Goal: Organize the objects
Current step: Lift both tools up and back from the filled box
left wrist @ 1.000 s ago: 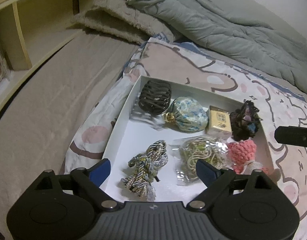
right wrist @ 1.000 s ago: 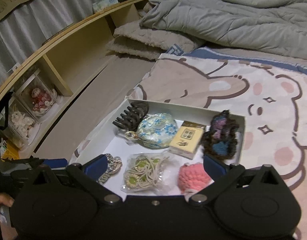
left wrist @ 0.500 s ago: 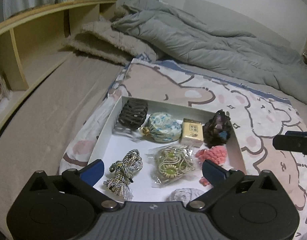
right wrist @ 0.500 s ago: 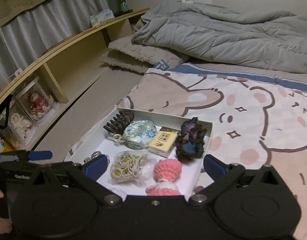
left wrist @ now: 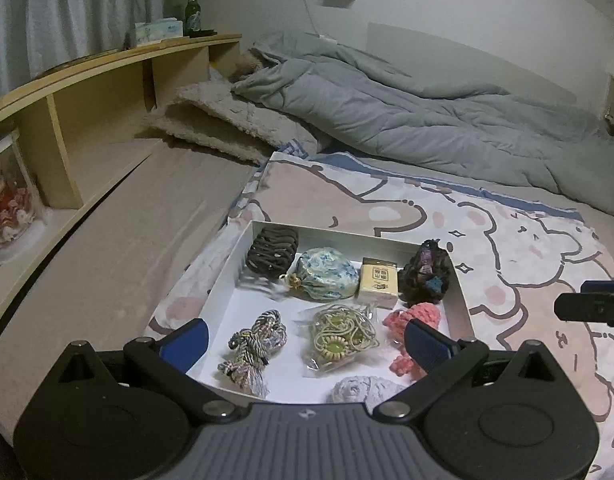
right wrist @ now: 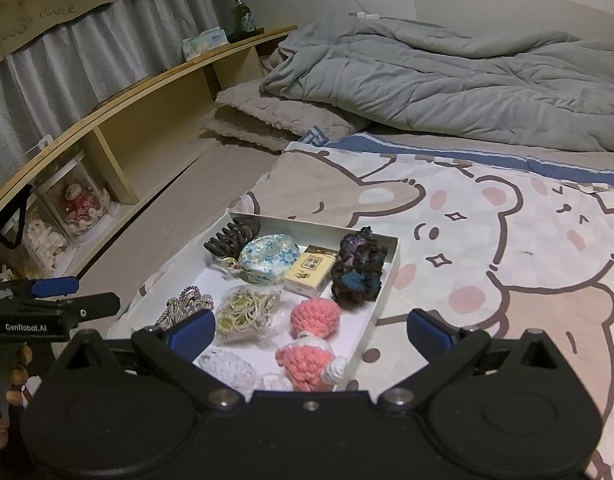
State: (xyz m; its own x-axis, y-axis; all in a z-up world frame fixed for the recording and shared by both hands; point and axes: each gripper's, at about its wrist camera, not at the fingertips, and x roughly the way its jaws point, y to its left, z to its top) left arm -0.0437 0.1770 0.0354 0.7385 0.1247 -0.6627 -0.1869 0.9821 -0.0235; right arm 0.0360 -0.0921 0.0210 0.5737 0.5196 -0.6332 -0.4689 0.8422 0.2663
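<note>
Trinkets fill one white tray [left wrist: 243,248] on the bear-print blanket's [right wrist: 507,248] left edge: one dark claw clip [left wrist: 272,253], one floral pouch [left wrist: 327,274], one yellow box [left wrist: 379,282], two pink crochet pieces [right wrist: 313,316]. Left gripper [left wrist: 307,340] and right gripper [right wrist: 311,330] gape wide, empty. One grey duvet [left wrist: 427,120] lies beyond.

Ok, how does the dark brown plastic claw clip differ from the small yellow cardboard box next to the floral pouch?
The dark brown plastic claw clip is rounded and slatted with open gaps; the small yellow cardboard box is solid, flat-sided and printed. The clip sits in the white tray's far left corner, the box right of the blue floral pouch. Both lie in the tray's back row.
</note>
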